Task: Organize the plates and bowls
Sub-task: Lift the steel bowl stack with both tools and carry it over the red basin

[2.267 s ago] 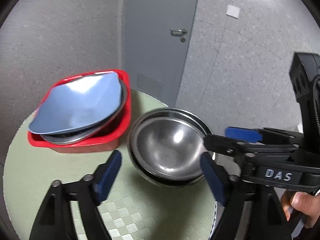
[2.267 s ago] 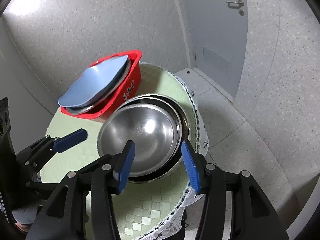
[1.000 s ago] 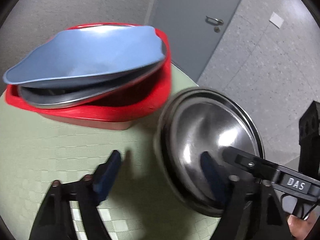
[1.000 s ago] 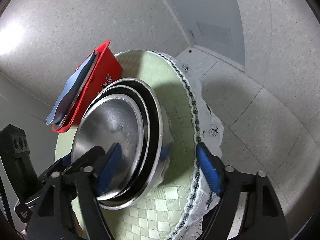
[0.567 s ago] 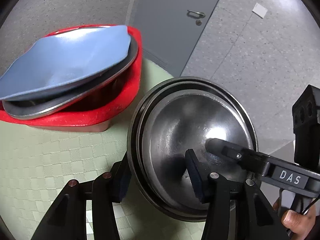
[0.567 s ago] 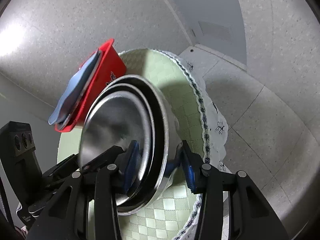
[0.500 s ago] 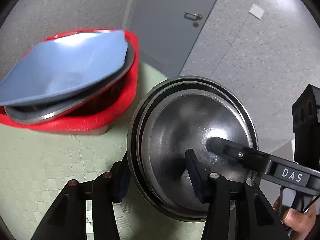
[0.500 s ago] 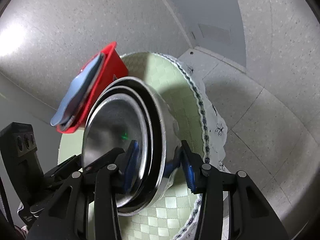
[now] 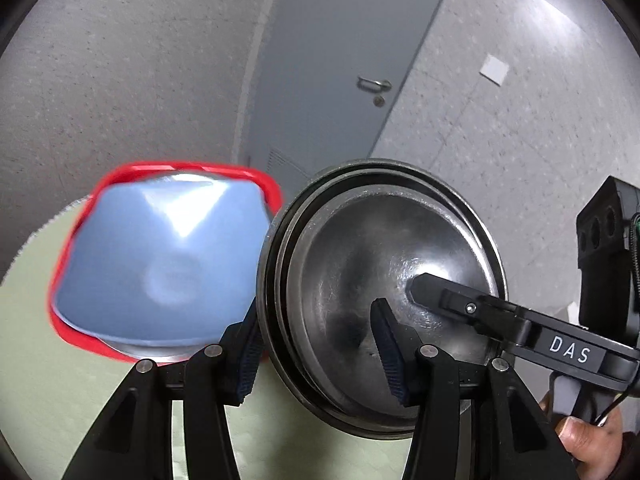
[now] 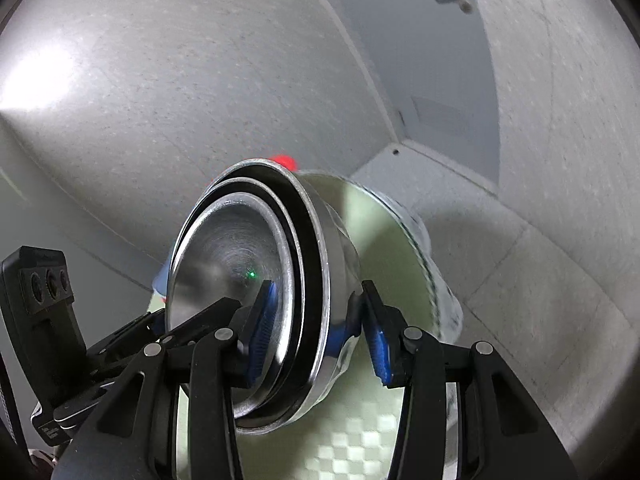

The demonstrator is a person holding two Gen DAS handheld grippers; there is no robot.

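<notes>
A stack of nested steel bowls (image 9: 384, 280) is held off the table between both grippers. My left gripper (image 9: 316, 344) is shut on the stack's left rim, one pad outside and one inside. My right gripper (image 10: 318, 332) is shut on the opposite rim of the same stack (image 10: 256, 280), which tilts steeply in the right wrist view. The right gripper's finger (image 9: 480, 312) shows inside the bowl in the left wrist view. A blue plate (image 9: 160, 264) lies on metal plates in a red tub (image 9: 272, 196) to the left of the bowls.
A round table with a pale green checked cloth (image 9: 48, 380) lies below; its lace-trimmed edge (image 10: 432, 280) falls off to the right. Grey walls and a grey door (image 9: 352, 60) stand behind. The left gripper's body (image 10: 44, 292) is at the left.
Both grippers closed on the bowl stack's rims and lifted it off the table. The stack has risen and tilted, and the red tub has dropped lower in the left wrist view.
</notes>
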